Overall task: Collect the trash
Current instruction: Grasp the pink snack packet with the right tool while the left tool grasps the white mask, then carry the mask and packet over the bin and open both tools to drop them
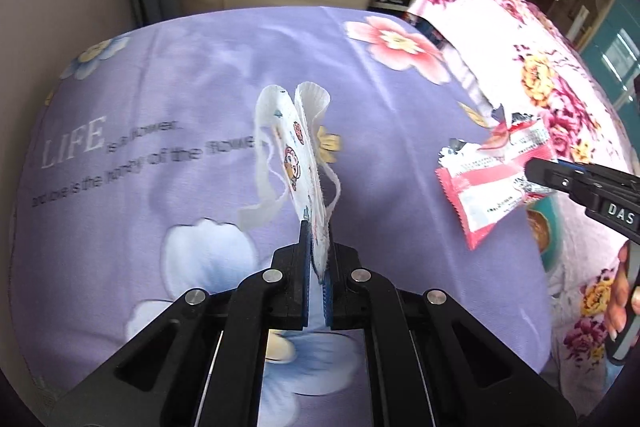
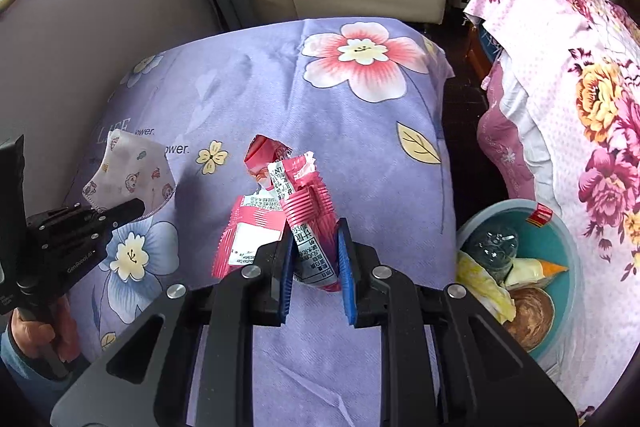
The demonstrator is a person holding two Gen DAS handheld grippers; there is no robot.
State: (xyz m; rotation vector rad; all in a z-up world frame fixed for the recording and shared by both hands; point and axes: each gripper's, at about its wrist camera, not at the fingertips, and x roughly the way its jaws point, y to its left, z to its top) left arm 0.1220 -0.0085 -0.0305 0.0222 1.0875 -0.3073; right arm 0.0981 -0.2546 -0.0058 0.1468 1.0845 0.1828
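The left gripper (image 1: 319, 259) is seen nearly closed, its blue ribbed pads (image 1: 305, 267) pinched on the lower edge of a face mask (image 1: 294, 155). The mask is thin white non-woven fabric w/ small cartoon prints, folded flat, pleated at the top, soft ear loops dangling; it is held clear above the bed cover (image 1: 180, 75), approx. over its middle. The cover is lilac cloth, smooth, printed w/ big pale-blue and pink flowers plus grey lettering toward its left edge.

The right gripper (image 2: 316, 267) is seen only partly closed, pads (image 2: 346, 275) pressed on crumpled snack wrappers (image 2: 280, 211): glossy pink-red and white foil-plastic, crimped serrated ends, printed text, bunched and twisted. The wrappers are lifted off the cover, nearer its right edge.

Just past the cover's right edge, low down, a round teal bin (image 2: 562, 247) is seen, pale rim, holding a clear crushed plastic bottle (image 2: 494, 247), yellowish wrappers and a brown round item. A pink floral quilt (image 2: 580, 87), fuzzy-looking, is draped beside the bin. A hand (image 2: 36, 331) is seen gripping the left tool's handle.
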